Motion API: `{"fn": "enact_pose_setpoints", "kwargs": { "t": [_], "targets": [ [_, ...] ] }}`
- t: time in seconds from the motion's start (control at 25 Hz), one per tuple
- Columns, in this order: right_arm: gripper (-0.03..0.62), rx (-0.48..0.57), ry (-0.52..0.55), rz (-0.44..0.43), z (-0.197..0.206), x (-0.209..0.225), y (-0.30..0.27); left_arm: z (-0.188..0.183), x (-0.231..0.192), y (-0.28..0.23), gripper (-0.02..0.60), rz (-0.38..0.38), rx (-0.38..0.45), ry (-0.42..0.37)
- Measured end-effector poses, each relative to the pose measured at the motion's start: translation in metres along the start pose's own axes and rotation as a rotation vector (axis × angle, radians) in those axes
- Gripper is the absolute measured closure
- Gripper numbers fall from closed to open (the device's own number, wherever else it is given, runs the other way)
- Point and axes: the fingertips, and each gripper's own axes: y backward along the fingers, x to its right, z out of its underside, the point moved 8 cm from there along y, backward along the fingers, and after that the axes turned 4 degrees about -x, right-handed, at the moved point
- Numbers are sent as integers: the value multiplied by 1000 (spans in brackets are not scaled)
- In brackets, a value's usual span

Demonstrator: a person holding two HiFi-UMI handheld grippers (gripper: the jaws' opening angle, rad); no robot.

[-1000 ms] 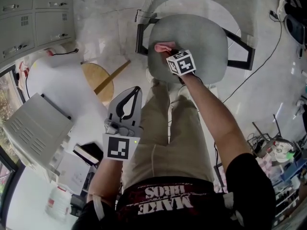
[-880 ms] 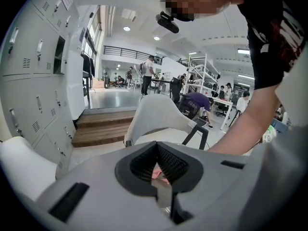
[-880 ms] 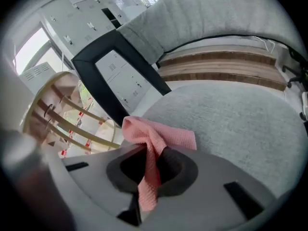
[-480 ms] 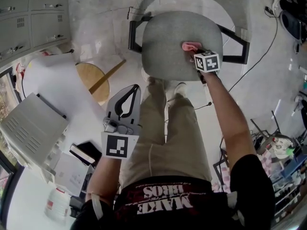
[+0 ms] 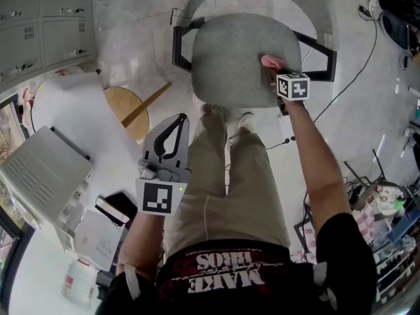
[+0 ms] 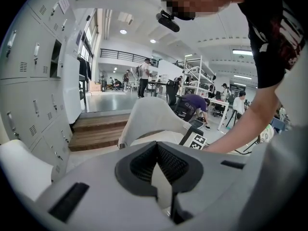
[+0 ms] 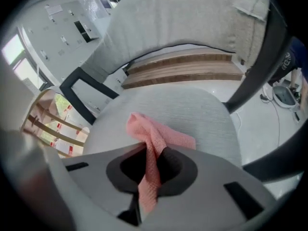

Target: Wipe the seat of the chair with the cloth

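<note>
Right gripper view, right hand-held gripper (image 7: 153,150) pinching waffled cloth (image 7: 161,136) on rounded seat (image 7: 192,109), left hand-held gripper (image 6: 156,150) closed

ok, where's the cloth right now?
Pinched in the right claw, the pink cloth lies on the chair seat near its right edge in the head view, by the black armrest.

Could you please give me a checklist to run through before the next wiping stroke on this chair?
1. Cloth clamped in right tongs: ok.
2. Cloth pressed on the seat: cannot tell.
3. Seat free of other things: ok.
4. Room further right: not ok, cloth sits near the seat's right edge, by the armrest.
5. Left tongs shut, empty, away from chair: ok.
</note>
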Motion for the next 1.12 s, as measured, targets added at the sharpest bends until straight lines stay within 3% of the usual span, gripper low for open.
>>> {"fn": "enact_pose_setpoints", "kwargs": {
  "t": [0.28, 0.36, 0.48, 0.64, 0.8, 1.12],
  "targets": [
    [563, -30, 183, -305, 3, -146, -37, 6, 9, 9, 581, -11, -9, -3],
    [563, -83, 241, -342, 12, -176, -50, 11, 12, 13, 581, -24, -14, -1],
    [563, -149, 288, -331, 29, -188, -61, 17, 18, 19, 581, -40, -11, -1],
    [563, -147, 277, -300, 37, -163, -53, 21, 26, 28, 580, -61, 0, 3],
    [563, -148, 230, -230, 47, -106, -31, 20, 41, 33, 580, -74, 21, 12],
    [563, -139, 21, 1, 93, 22, 34, 2, 80, 52, 581, -92, 66, 6]
  ]
}}
